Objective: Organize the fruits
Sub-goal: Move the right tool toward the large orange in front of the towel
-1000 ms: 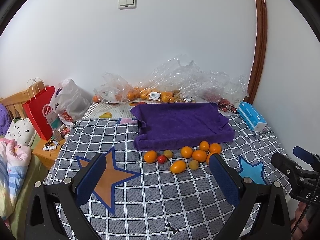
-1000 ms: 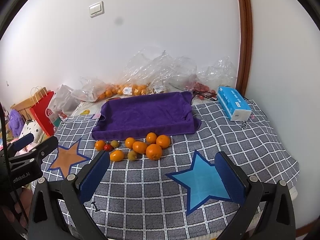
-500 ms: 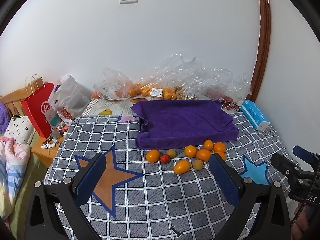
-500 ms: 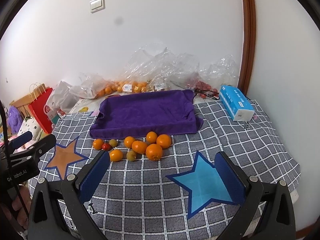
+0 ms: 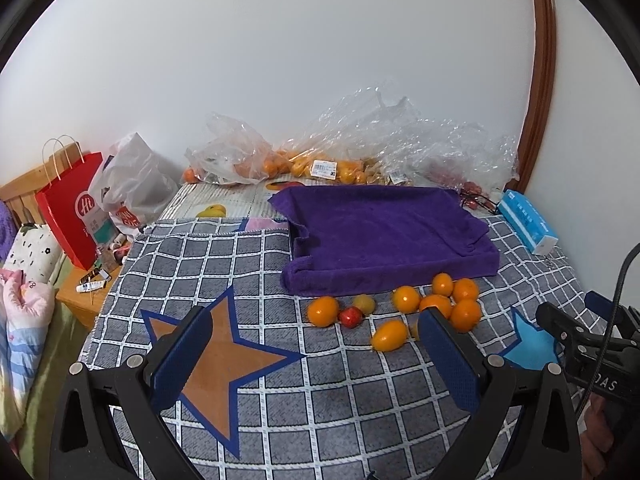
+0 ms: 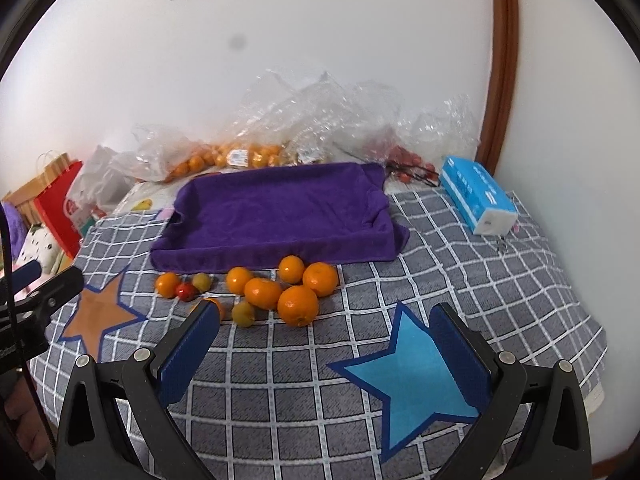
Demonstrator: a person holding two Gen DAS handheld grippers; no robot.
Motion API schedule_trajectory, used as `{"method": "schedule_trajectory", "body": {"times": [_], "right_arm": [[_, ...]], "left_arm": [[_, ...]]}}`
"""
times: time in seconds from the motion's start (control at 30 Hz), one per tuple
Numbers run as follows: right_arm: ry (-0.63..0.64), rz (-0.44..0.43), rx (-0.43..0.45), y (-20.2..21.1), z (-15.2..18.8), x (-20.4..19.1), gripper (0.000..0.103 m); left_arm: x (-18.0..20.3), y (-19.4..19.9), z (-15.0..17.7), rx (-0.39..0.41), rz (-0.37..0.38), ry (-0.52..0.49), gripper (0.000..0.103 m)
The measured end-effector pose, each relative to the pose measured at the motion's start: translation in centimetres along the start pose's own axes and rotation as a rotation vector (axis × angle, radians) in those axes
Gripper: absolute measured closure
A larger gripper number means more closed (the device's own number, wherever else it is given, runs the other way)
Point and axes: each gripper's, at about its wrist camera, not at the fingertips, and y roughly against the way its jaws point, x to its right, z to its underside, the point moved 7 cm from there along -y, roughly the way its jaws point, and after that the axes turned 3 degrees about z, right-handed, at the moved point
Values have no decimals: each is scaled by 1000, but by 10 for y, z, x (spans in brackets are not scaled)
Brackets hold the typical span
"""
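Observation:
Several oranges (image 6: 298,304) (image 5: 406,298), a small red fruit (image 6: 185,291) (image 5: 350,316) and two yellow-green fruits (image 6: 243,313) lie in a loose cluster on the grey checked cloth (image 6: 280,380), just in front of a purple towel-lined tray (image 6: 276,210) (image 5: 384,232). An oval orange fruit (image 5: 389,335) sits nearest the camera in the left wrist view. My left gripper (image 5: 316,360) hovers open above the cloth, short of the fruit. My right gripper (image 6: 326,354) is open too, nothing between its fingers, with the cluster just beyond its left finger.
Clear plastic bags with more oranges (image 5: 280,164) and red fruit (image 6: 408,160) lie behind the tray by the wall. A blue tissue pack (image 6: 478,196) rests at the right. A red paper bag (image 5: 74,208) and bedding stand off the left edge.
Both grippers have moved forward and lower toward the fruit cluster, which now looks larger. Both stay open; no fruit has moved.

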Motion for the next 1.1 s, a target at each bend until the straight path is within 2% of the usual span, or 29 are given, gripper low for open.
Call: {"method": "schedule_trajectory", "body": {"times": [0.13,0.4,0.5,0.57,0.73,0.9,0.97,1.1], "right_arm": [[-20,-10,-29,-19,2,2,0],[-59,-35,-23,-44,3,2,0],[-50,-33,-59,-57,6,-1,0],[-29,-64,-61,-63,8,-5,0],[-22,-50,-76,-77,13,-9,1],[-10,-65,-93,-87,15,-12,9],[5,-67,-93,-91,16,-15,16],[15,-88,-121,-102,21,-20,26]], "left_arm": [[-6,-13,1,-15,-1,11,0],[-19,-43,7,-53,6,35,0],[-23,-55,10,-80,-8,34,0],[-25,-61,12,-89,-14,28,0],[-29,-73,16,-109,-14,31,0],[-45,-84,22,-118,-17,87,2],[-54,-90,27,-135,-6,113,5],[-63,-101,35,-176,26,148,6]]}}
